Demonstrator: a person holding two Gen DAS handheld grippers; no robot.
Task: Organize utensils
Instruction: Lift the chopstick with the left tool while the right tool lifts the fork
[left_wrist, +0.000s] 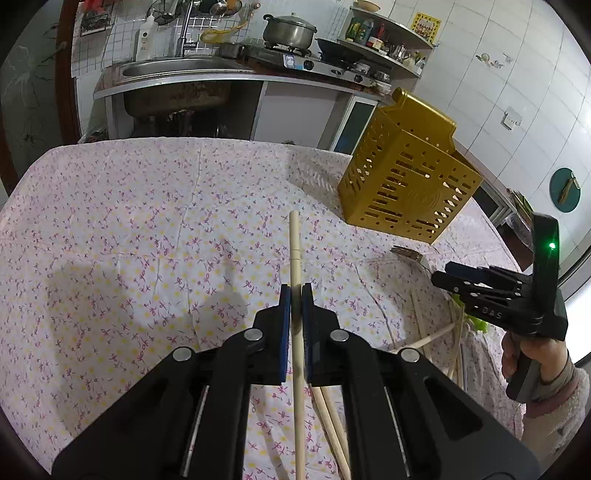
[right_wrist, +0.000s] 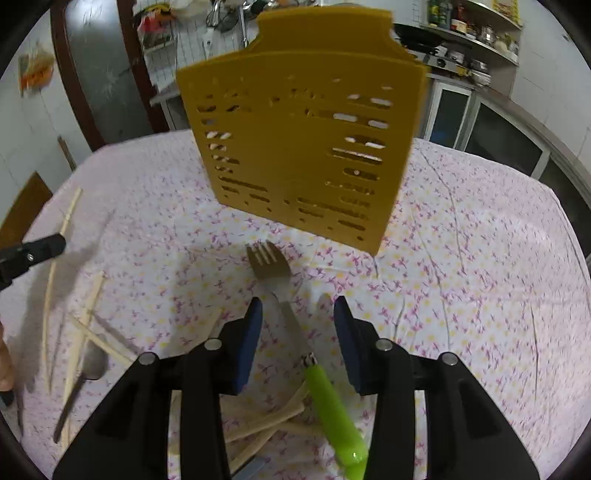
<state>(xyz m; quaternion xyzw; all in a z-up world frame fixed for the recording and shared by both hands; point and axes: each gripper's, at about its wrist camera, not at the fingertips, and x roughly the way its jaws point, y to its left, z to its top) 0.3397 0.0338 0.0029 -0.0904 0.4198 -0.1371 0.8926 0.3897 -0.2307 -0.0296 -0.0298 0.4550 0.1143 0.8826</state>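
My left gripper (left_wrist: 295, 295) is shut on a pale wooden chopstick (left_wrist: 294, 243) and holds it pointing forward above the floral tablecloth. A yellow perforated utensil holder (left_wrist: 406, 177) stands upright ahead to the right; it fills the right wrist view (right_wrist: 303, 147). My right gripper (right_wrist: 298, 314) is open over a fork (right_wrist: 271, 273) with a green handle (right_wrist: 334, 410) that lies on the cloth between its fingers. Several more chopsticks (right_wrist: 77, 343) and a spoon (right_wrist: 92, 363) lie to the left. The right gripper (left_wrist: 447, 275) also shows in the left wrist view.
The table (left_wrist: 129, 221) is covered with a pink floral cloth. Behind it are a steel sink (left_wrist: 177, 70), a stove with a pot (left_wrist: 290, 29) and shelves with bottles (left_wrist: 373, 33). More chopsticks (left_wrist: 439, 339) lie by the right hand.
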